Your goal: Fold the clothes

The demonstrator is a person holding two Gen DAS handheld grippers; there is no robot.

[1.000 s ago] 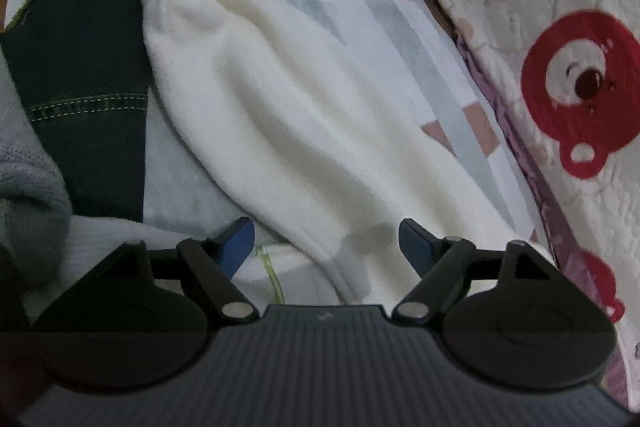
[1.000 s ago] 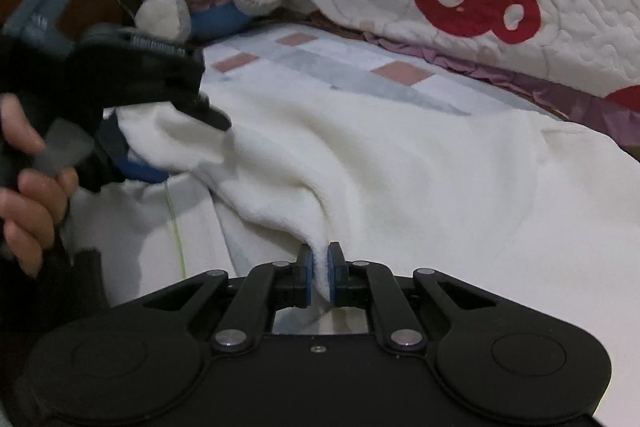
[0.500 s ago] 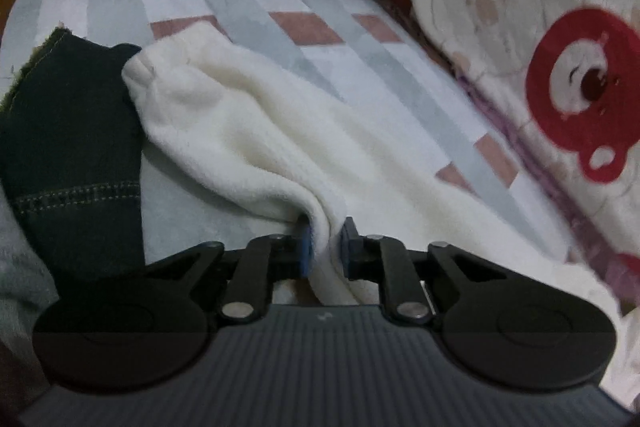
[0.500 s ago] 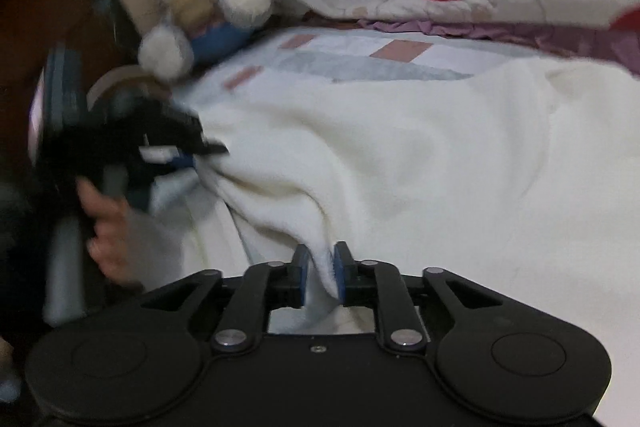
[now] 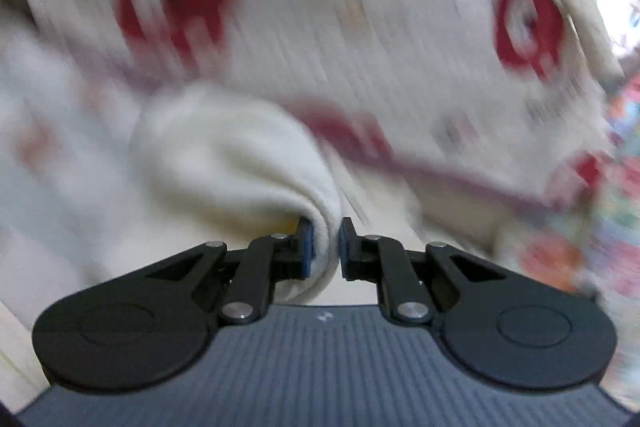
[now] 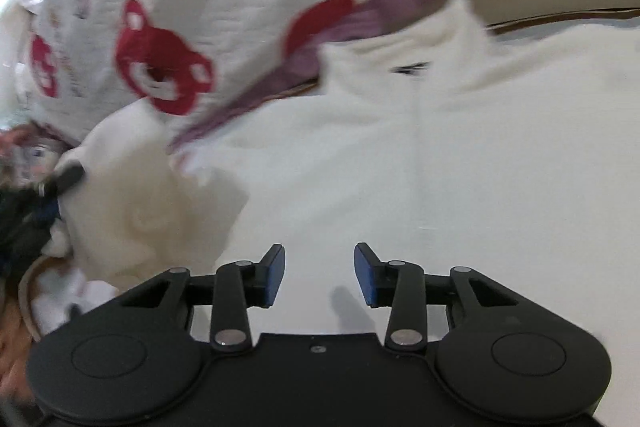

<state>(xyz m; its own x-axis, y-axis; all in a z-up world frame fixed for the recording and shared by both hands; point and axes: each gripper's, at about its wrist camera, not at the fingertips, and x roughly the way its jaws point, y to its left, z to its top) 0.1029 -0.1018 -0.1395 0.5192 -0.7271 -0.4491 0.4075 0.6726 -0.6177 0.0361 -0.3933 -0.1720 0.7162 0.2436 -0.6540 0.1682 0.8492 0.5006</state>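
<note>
So my left gripper [image 5: 325, 243] is clamped on the cream fleece top's [image 6: 460, 155] sleeve [image 5: 240, 163], mid-fold, carrying it over the body spread from 12 to 3 o'clock, while my right gripper's [image 6: 320, 275] jaws are opening with nothing between them, so next I'd lay that sleeve flat.

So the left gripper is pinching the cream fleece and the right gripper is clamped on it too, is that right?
Not quite. The left gripper does pinch the cream fleece, but the right gripper is not clamped on it: the right wrist view shows its jaws opening, apart, with nothing gripped between them.
</note>
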